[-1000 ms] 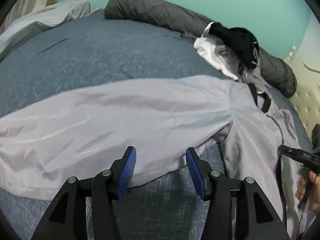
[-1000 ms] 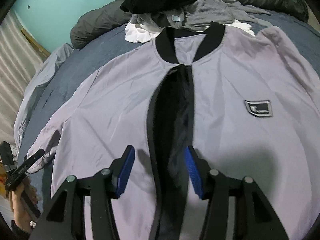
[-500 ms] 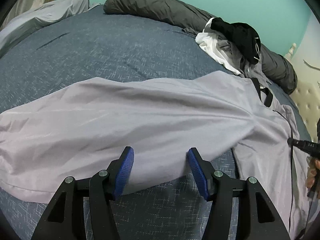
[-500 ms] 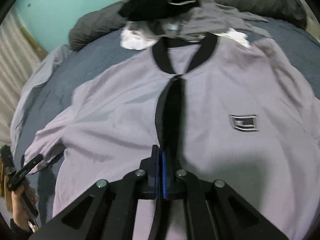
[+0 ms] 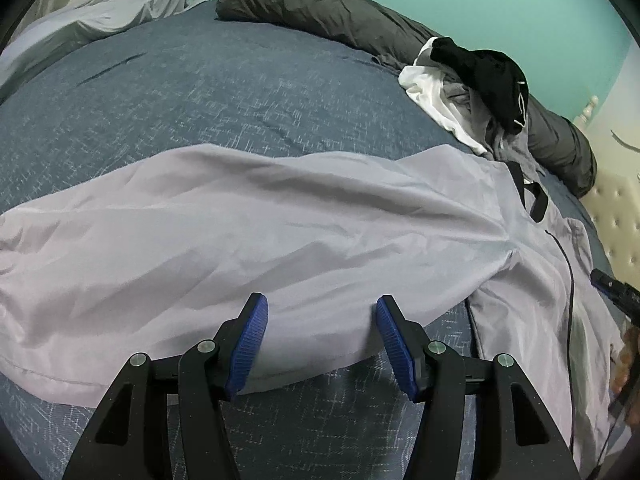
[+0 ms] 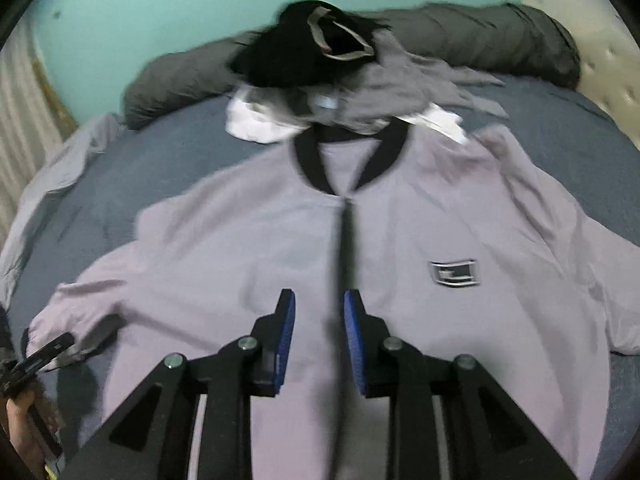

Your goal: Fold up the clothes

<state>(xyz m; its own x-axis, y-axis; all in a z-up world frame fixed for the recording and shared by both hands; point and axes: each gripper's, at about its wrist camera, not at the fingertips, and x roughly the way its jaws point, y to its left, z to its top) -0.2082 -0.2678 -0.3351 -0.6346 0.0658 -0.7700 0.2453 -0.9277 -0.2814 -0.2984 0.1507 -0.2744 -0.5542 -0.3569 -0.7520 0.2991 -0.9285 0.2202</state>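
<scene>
Left gripper (image 5: 318, 336): jaws apart with nothing between the pads; it hangs just above the lower edge of the jacket's sleeve (image 5: 208, 240), tilted down at it; the blue pads straddle that hem without pressing on it.
Right gripper (image 6: 319, 340): jaws opening, a narrow gap showing between the pads; the dark zipper line (image 6: 347, 240) runs up the picture from that gap, but no cloth is pinched; the view is blurred, so I cannot tell whether the tips touch the fabric.
Jacket (image 6: 420, 216): lies face up and spread flat on the bed (image 5: 200, 92), black collar (image 6: 312, 160) at the far end, hem towards the person, small chest badge (image 6: 454, 274) to the right of the zipper.
Long axis: the body runs straight away from the right gripper, collar farthest; the sleeve runs crosswise in front of the left gripper, from the shoulder at the right of that view to the cuff at the left.
Nearer hand: the left gripper is the closer one to the sleeve, so I judge a sleeve fold inward falls to it; the right gripper sits over the middle of the body.
Behind the collar: a loose pile of clothes (image 5: 472, 80), just beyond the jacket, against a dark grey rolled duvet (image 5: 320, 12).
Count: two grippers; one jacket laid out; one pile, with black, white and grey pieces showing, their exact number unclear; one duvet roll.
</scene>
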